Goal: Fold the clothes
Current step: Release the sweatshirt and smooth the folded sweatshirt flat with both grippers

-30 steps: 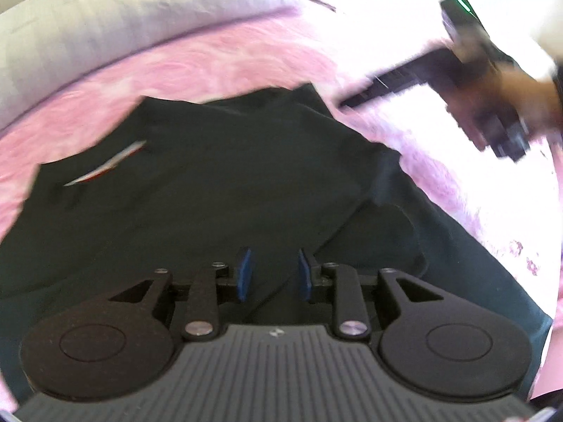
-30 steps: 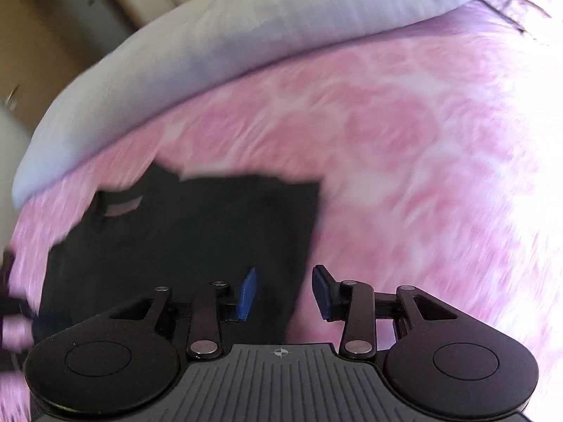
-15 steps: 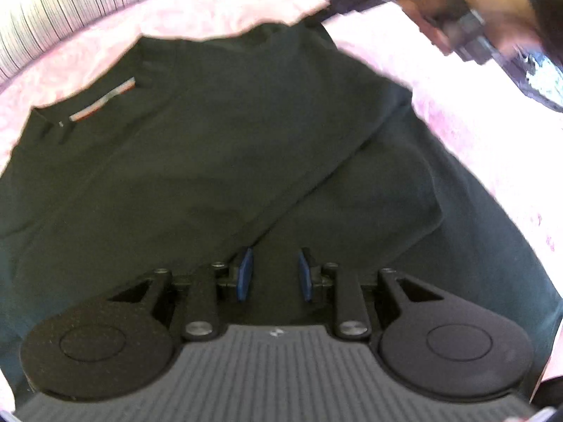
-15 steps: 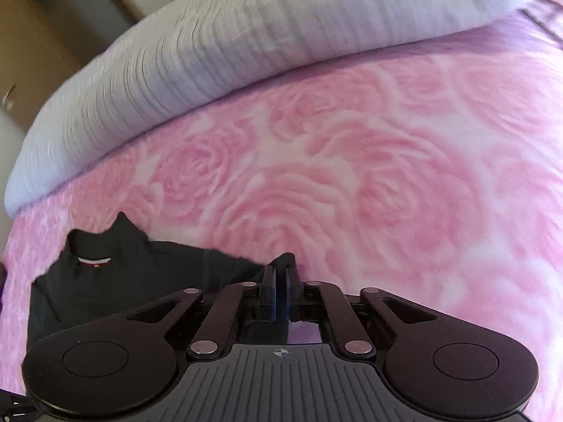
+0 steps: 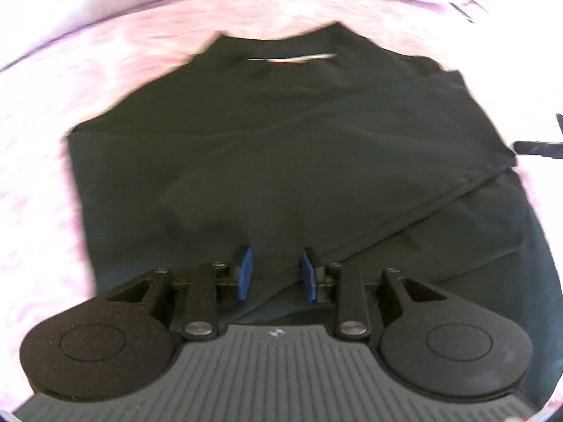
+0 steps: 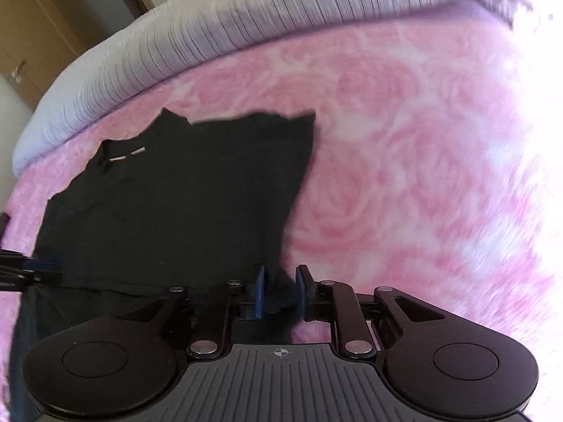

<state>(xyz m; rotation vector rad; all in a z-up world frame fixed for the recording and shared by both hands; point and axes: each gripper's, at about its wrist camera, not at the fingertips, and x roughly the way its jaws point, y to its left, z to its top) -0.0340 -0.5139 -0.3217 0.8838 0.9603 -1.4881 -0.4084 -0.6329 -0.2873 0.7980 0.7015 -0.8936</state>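
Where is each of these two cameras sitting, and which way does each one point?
Left wrist: rides on the left claw, looking forward over the dark shirt toward its collar; its own open blue fingers show.
Right wrist: rides on the right claw, at the shirt's right edge, facing the striped pillow; its open fingers show.
Shared: the shirt and pink rose blanket.

— What lies under the left tongs [image 5: 276,274]?
— A dark shirt [image 5: 281,161] spread on the pink bed [image 5: 52,183], collar label far off (blurred), one side folded over.
— And the jaws?
— Parted above the cloth, gripping nothing.
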